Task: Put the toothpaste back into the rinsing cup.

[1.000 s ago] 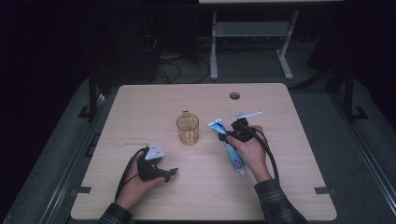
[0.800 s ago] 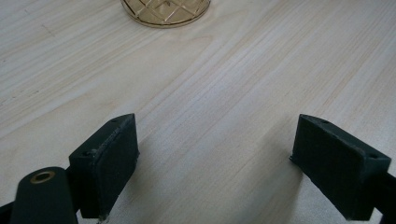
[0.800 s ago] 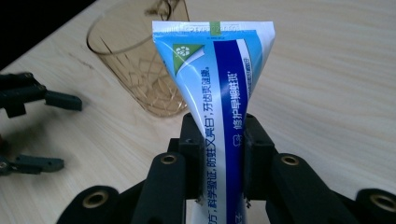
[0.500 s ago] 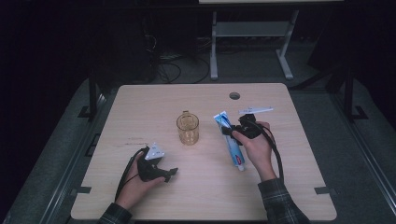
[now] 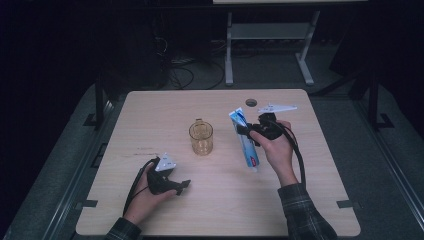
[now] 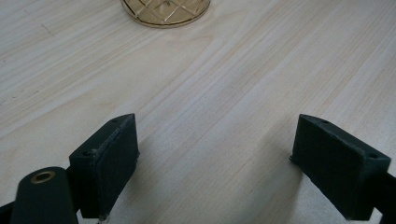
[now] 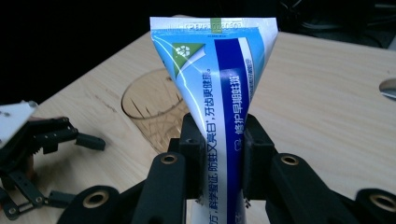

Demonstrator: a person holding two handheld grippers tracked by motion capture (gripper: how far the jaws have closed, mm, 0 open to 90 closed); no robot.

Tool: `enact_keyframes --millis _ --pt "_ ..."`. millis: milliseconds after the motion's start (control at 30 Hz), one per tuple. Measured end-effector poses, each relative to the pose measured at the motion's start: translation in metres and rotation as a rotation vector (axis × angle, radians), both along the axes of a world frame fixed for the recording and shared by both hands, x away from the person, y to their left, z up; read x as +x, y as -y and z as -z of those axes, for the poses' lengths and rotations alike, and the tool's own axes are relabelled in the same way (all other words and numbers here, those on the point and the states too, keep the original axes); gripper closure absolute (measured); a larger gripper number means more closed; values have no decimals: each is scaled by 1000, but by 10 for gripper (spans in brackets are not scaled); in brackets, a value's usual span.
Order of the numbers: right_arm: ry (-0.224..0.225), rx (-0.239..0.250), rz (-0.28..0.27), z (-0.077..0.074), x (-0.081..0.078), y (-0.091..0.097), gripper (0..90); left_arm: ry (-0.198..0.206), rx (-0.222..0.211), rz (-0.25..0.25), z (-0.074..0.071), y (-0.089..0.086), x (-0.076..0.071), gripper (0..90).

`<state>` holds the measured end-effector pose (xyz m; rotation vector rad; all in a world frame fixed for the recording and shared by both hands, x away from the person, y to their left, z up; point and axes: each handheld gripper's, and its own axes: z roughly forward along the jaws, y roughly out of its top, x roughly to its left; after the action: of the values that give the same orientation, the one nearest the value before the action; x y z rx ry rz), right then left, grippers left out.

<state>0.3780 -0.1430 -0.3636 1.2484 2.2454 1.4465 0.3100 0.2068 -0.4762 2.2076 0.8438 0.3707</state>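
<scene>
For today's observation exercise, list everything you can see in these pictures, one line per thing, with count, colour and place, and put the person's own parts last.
Table: one, light wood, centre.
Cup: one, clear amber, mid-table, upright.
Toothpaste tube: one, blue and white, right of cup, clamped in right claw.
Metal frame: one, grey, floor beyond table.
Left claw: one, black, near left, jaws open with nothing between them.
Right claw: one, black, shut on tube.
Sleeves: two, plaid, near edge.

Both sleeves (image 5: 302, 212) are dark plaid flannel. Each gripper is matte black: the left gripper (image 5: 186, 184) and the right gripper (image 5: 243, 129) each carry a pale grey three-cornered plate (image 5: 165, 163) on top and trail a black cable (image 5: 299, 155). The jaws end in blocky black pads (image 6: 108, 163), with brass-ringed pivot holes (image 7: 168, 159) on the linkage.
</scene>
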Motion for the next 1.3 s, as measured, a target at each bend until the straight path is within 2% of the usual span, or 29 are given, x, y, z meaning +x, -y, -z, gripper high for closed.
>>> enact_keyframes --millis 333,500,1133,1300 --pt "57 63 -21 -16 10 -3 736 0 -1 1 0 0 0 135" --pt "98 58 -30 -27 12 -8 737 -1 -1 2 0 0 0 136" --pt "177 88 -47 -57 27 -26 736 -1 -4 4 0 0 0 136" --pt "205 92 -59 -70 35 -33 736 -1 -3 4 0 0 0 136"
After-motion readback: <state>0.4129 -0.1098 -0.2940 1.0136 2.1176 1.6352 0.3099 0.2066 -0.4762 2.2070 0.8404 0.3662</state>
